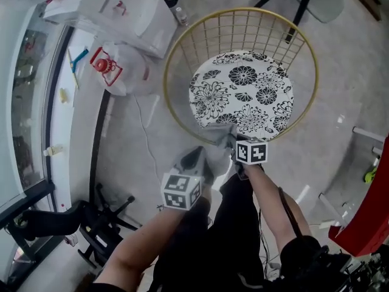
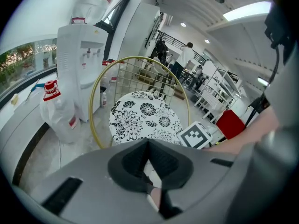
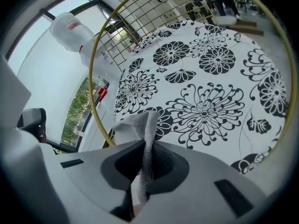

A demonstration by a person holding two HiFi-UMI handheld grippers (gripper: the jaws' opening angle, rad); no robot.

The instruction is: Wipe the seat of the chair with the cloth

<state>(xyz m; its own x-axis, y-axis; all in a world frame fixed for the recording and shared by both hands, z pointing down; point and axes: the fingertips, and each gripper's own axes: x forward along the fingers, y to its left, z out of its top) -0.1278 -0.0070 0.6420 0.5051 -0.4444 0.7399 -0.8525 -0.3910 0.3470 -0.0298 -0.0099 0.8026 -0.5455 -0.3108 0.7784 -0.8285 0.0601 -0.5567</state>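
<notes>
Far left, a water bottle (image 1: 118, 66) sits on the floor. The left gripper (image 1: 194, 158) hangs just short of the wire chair (image 1: 243, 9), jaws pressed together on nothing. The right gripper (image 1: 230, 142) is clamped on the grey cloth (image 3: 145, 125), right at the flowered seat's (image 1: 243, 96) near edge.

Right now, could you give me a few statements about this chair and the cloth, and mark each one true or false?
1. The right gripper is clamped on the cloth. True.
2. The seat is plain red. False: it is white with black flowers.
3. The chair's frame is gold wire. True.
4. The cloth lies spread over the middle of the seat. False: it is bunched in the gripper at the seat's near edge.
</notes>
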